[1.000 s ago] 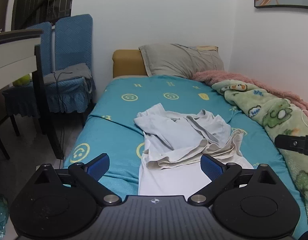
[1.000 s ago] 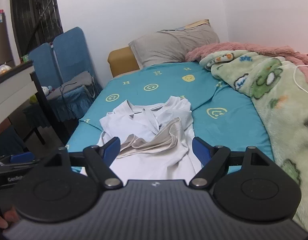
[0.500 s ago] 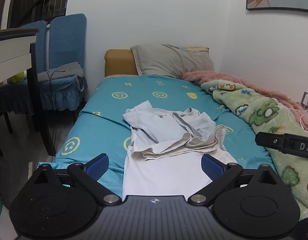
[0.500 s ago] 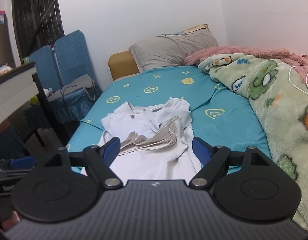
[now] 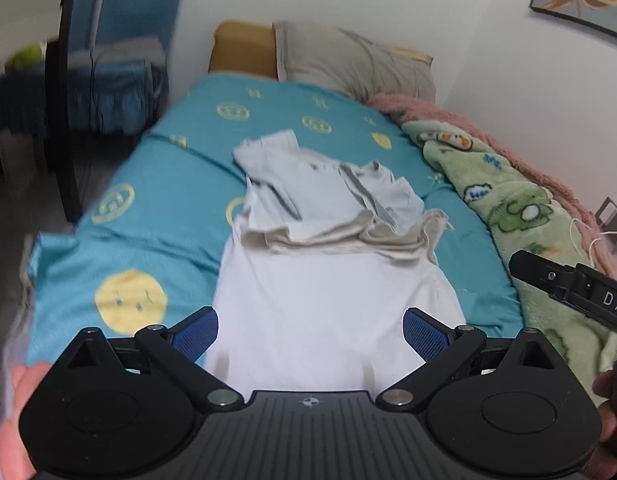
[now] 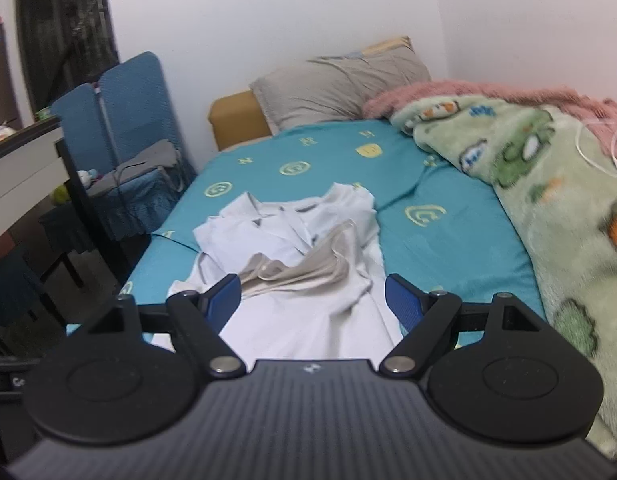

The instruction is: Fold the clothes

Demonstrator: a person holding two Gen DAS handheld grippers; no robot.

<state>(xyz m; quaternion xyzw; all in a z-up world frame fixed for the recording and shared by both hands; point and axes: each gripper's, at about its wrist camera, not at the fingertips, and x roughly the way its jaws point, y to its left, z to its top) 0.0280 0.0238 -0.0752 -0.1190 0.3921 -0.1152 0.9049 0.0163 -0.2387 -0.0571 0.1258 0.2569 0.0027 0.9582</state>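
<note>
A pile of pale clothes lies on the teal bed sheet (image 5: pixel 156 184). A white garment (image 5: pixel 328 304) is spread flat at the near end, with a beige piece (image 5: pixel 348 240) and a crumpled light grey shirt (image 5: pixel 308 176) on top of it. The pile also shows in the right wrist view (image 6: pixel 308 264). My left gripper (image 5: pixel 310 330) is open and empty, above the near edge of the white garment. My right gripper (image 6: pixel 312 298) is open and empty, held above the near part of the pile. The right gripper's body shows in the left wrist view (image 5: pixel 572 292).
A green cartoon blanket (image 6: pixel 548 184) and a pink blanket (image 6: pixel 468 92) lie along the bed's right side. A grey pillow (image 6: pixel 340 84) sits at the headboard. Blue chairs (image 6: pixel 124 120) and a dark desk (image 6: pixel 24 160) stand left of the bed.
The left gripper has moved forward and lower over the bed, so the clothes look nearer. The right gripper has shifted slightly closer. Both stay open.
</note>
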